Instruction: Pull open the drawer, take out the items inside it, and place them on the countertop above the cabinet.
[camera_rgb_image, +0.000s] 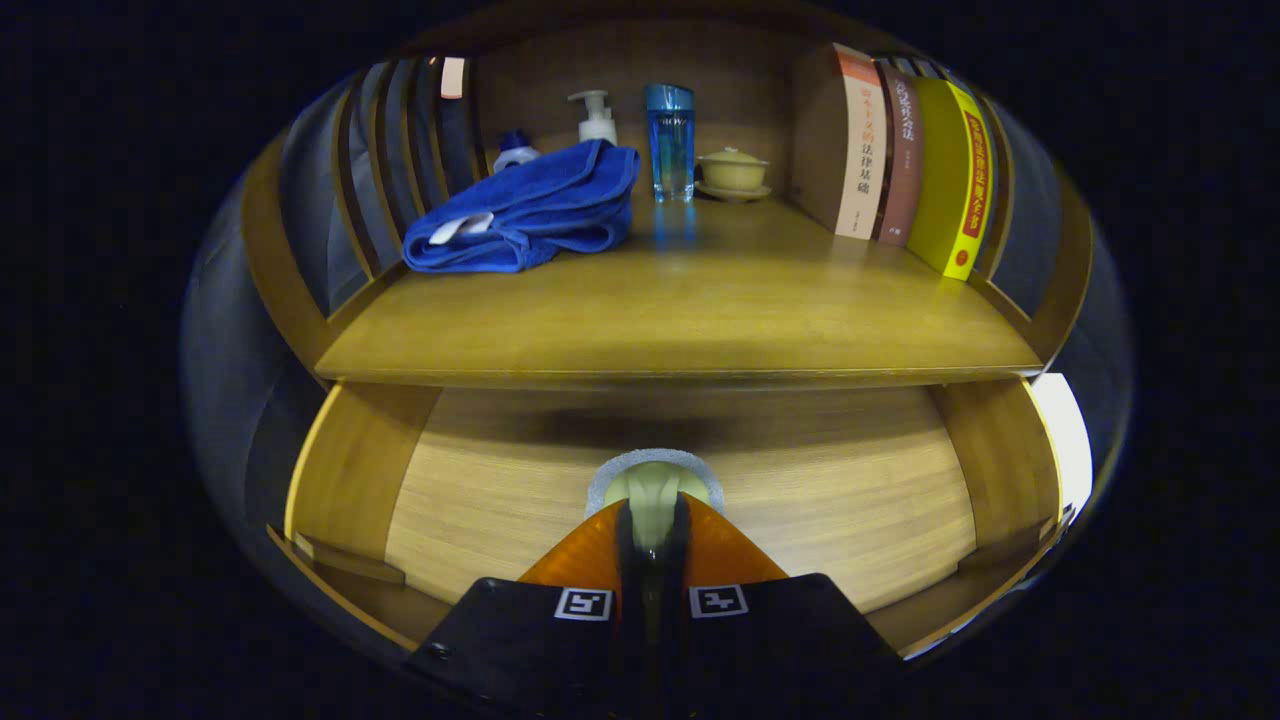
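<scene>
The wooden drawer (820, 480) stands pulled open under the countertop (680, 320). Inside it, over the drawer floor, my gripper (653, 510) is shut on a pale green item (655, 478) with a grey-white rim. The two orange fingers (590, 555) pinch it from both sides, and a strip of it shows in the narrow gap between them. Its lower part is hidden by the fingers, so I cannot tell whether it rests on the drawer floor or hangs above it.
On the countertop lie a folded blue towel (525, 215), a white pump bottle (596, 115), a blue-capped bottle (514, 150), a tall blue bottle (670, 140) and a yellow lidded cup on a saucer (733, 172). Books (905, 150) stand at the right. The countertop's front middle is bare.
</scene>
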